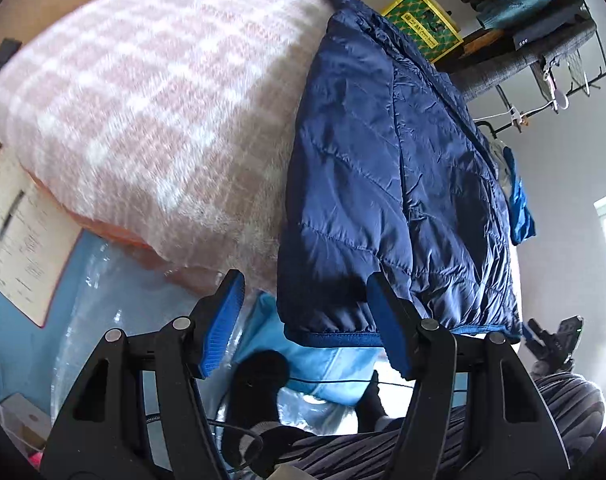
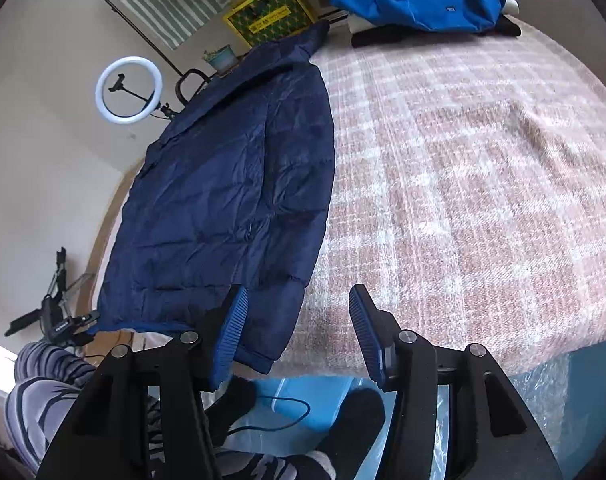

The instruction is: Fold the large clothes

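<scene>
Left wrist view: the jacket (image 1: 391, 184) lies flat on the blanket (image 1: 151, 120), along its edge. Left gripper (image 1: 303, 320) is released at the jacket's hem. Right gripper (image 2: 299, 334) is released, empty, near the same hem.

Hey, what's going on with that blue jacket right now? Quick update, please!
Left gripper open, empty, at the jacket hem. Right gripper open, empty, by the hem corner. Jacket flat along the blanket edge. Nothing in the way.

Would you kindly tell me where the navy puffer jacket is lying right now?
The navy puffer jacket lies flat along the left edge of the pink checked blanket in the right wrist view, its hem nearest the grippers.
</scene>
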A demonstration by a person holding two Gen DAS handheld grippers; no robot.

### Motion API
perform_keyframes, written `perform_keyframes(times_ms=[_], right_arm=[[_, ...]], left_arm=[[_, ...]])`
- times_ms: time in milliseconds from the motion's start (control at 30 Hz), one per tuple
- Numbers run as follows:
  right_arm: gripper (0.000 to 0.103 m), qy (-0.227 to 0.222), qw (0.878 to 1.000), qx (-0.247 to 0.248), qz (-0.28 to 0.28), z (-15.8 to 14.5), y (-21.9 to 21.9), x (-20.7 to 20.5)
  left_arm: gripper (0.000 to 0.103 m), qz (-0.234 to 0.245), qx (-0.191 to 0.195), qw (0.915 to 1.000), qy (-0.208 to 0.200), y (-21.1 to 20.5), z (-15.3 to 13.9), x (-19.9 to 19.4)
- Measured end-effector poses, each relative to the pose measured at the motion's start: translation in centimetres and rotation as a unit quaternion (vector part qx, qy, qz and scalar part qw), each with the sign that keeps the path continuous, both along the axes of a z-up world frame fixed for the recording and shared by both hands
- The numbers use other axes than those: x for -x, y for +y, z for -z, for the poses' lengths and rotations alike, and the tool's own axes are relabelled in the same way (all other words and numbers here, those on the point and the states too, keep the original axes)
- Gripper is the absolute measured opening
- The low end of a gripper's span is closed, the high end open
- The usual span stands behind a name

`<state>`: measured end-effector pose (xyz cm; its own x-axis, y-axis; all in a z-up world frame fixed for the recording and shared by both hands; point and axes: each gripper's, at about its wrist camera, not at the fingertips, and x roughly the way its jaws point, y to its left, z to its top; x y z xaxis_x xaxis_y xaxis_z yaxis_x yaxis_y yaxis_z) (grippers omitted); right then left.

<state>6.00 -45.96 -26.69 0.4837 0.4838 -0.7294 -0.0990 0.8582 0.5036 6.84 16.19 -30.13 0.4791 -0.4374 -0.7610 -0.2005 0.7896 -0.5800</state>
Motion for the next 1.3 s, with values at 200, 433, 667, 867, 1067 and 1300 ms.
perform_keyframes(times_ms=[200,433,667,867,1067,1300], right_arm=[[0.052,0.019,0.999,-0.021,-0.02,1.7,1.0,0.0],[0.052,0.031,0.997,-0.051,-0.047,2.5,2.0,0.6],[0.052,0.036,0.994,-0.077,-0.064,2.3,2.7,0.4],[0.042,0.045,0.993,-0.079,-0.076,2.9,3.9,-0.2],[0.01,0.054,0.991,-0.085,-0.088,3.3,5.1,-0.9],[0.005,-0.002,0.992,-0.096,-0.085,0.2,4.9,-0.2]], left_arm=[[0.065,-0.003,0.029,0.9996,0.003,-0.4,1.1,-0.2],[0.065,0.011,0.047,0.9988,0.004,-1.4,1.8,-0.5],[0.048,-0.004,0.083,0.9965,-0.006,-0.3,1.2,-0.3],[0.036,0.016,0.073,0.9972,-0.012,-0.5,0.5,0.0],[0.009,0.016,0.067,0.9975,-0.014,-1.0,0.2,-0.1],[0.006,-0.01,0.091,0.9934,-0.068,0.3,-4.0,-0.2]])
